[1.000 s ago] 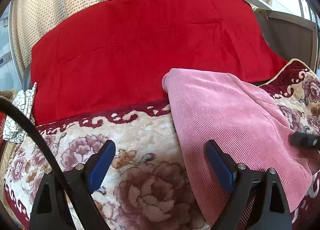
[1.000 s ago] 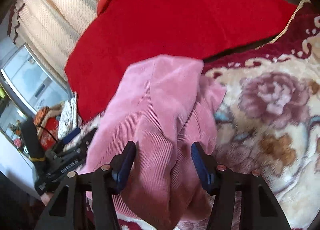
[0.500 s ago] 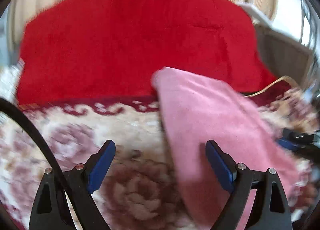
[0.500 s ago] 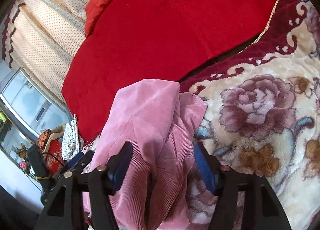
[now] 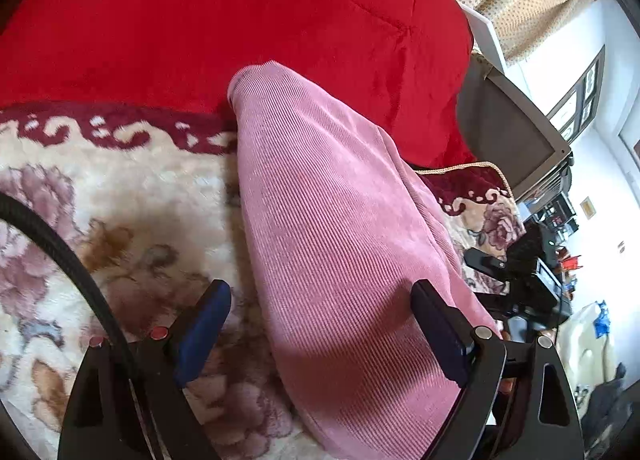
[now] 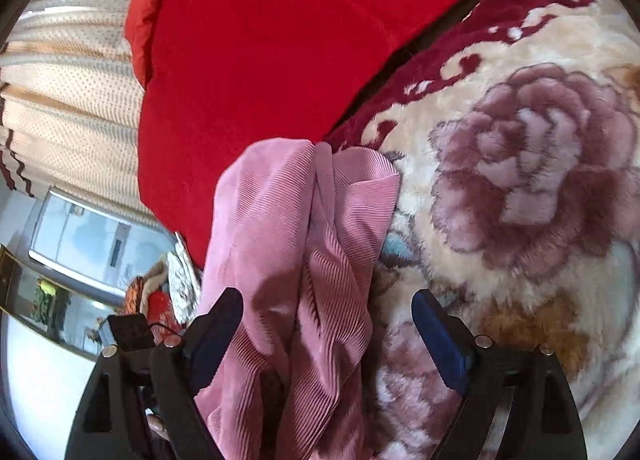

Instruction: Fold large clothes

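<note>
Now that our right gripper [image 6: 326, 334] has just been spreading its fingers, the pink ribbed garment [image 6: 296, 260] lies loose between them instead of being pinched. A second ago those blue pads sat close on either side of the bunched cloth; now they stand far apart, and neither pad presses on the fabric. We read this as a release: the folded part has been laid down and let go.

Our left gripper [image 5: 320, 336] also has its fingers wide apart, as it did a second ago. Its view has rolled and tipped downward, so the garment [image 5: 340, 227] now runs as a long smooth strip from near the camera up toward the red quilt [image 5: 240, 19]. The cloth passes between the left fingers, near the right-hand pad, but we cannot tell whether it touches it.

Lying on the bed, the garment rests on the cream floral blanket [image 6: 540, 187], with its far end reaching the blanket's dark red border. Seen from the right gripper, the near portion is still rumpled into ridges and overlapping layers.

With both grippers empty, we judge one fold finished and the next grasp not yet begun. The rumpled end probably needs smoothing first.
</note>
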Tool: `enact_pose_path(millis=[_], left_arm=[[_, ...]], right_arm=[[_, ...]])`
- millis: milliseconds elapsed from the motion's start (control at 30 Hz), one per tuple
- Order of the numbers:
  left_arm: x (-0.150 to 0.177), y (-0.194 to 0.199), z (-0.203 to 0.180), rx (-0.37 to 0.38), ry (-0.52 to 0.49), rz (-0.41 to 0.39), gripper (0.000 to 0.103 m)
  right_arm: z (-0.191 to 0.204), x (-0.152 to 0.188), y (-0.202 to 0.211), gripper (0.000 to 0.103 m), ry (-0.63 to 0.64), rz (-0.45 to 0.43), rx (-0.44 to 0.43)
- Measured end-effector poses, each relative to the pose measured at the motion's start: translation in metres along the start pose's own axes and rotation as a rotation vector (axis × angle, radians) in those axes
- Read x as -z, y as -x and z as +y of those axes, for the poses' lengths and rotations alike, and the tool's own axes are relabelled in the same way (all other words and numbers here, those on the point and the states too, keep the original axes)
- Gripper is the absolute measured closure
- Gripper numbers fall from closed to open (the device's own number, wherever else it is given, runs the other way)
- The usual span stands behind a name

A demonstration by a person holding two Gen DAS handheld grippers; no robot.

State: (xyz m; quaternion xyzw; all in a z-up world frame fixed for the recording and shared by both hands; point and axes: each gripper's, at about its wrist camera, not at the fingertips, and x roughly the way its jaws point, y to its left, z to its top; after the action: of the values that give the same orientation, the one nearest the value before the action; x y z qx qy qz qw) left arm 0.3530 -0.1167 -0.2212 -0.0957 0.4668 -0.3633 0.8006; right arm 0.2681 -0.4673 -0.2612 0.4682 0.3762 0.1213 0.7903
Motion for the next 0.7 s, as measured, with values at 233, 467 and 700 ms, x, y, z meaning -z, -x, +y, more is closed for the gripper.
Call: enact_pose_path(millis=[233, 467, 700], left_arm=[[-0.003, -0.019, 0.007, 0.094, 0.059, 0.080, 0.011], [-0.003, -0.039, 0.009, 0.191, 0.124, 0.139, 0.011], [-0.005, -0.040, -0.009, 0.165, 0.084, 0.091, 0.018]], right_arm=[[0.001, -0.013, -0.032, 0.010, 0.045, 0.102, -0.053], [0.016, -0.011, -0.069, 0.006, 0.129, 0.151, -0.120], [0.018, -0.007, -0.074, 0.024, 0.086, 0.108, -0.158]])
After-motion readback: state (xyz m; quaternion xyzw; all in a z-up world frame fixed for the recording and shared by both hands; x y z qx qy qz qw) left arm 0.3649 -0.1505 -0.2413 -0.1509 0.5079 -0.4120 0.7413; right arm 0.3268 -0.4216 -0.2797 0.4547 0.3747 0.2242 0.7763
